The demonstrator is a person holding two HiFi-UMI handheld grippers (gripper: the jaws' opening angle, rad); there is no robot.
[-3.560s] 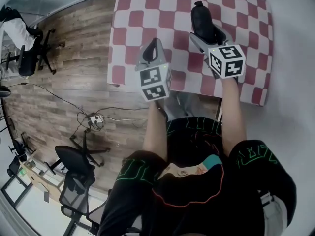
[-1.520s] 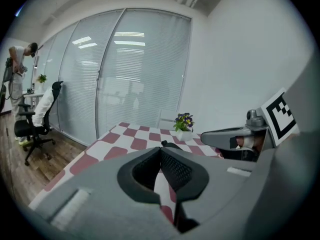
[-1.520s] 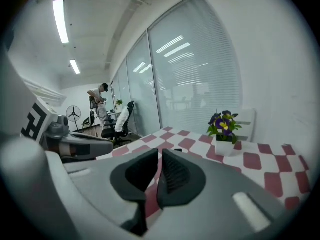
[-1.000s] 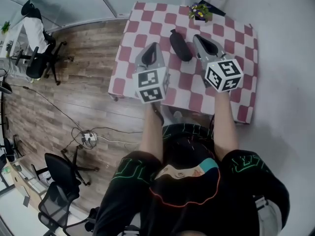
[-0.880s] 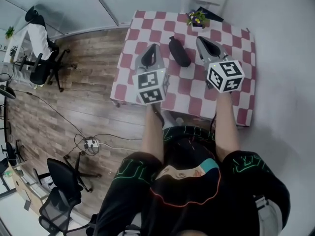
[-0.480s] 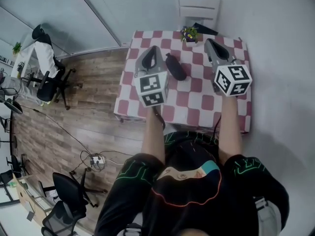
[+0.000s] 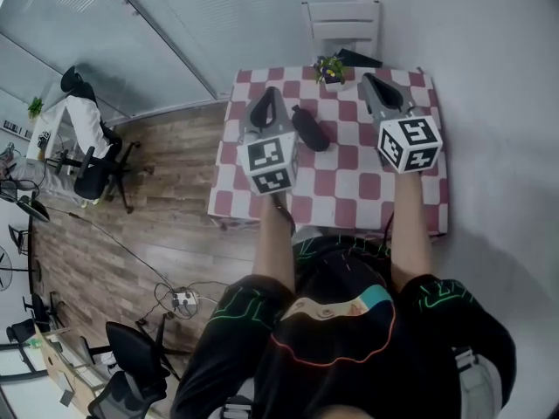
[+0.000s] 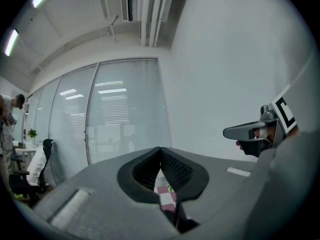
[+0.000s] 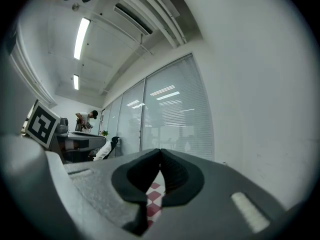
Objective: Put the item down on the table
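The item [image 7: 310,129], a dark, rounded, oblong thing, lies on the checkered counter [image 7: 349,201], between the two grippers and nearer the left one. Neither gripper touches it. A small flower pot [image 7: 330,69] stands near it at the far edge, with a white chair [image 7: 341,23] beyond.

The left gripper [image 7: 269,94] has its jaws pressed together with nothing between them; its own view shows the pads meeting at the tip [image 8: 160,150], with only a sliver of checkered cloth below them. The right gripper [image 7: 368,79] is likewise closed and empty, its pads meeting [image 9: 160,151] over another strip of cloth. Both gripper views look out at the wall and the blinds, not down at the counter, so both grippers seem to be held up and clear of it.

With the item resting on the counter and both grippers free, the put-down looks finished.

How it would handle is a judgement only. The item looks small and light, with a smooth, curved shell that could slip or roll between flat pads. Whether it is hard or padded I cannot tell. The safest hold would be across its narrow middle, jaws square to its long axis, not on the tapered ends, where it could squirt out.
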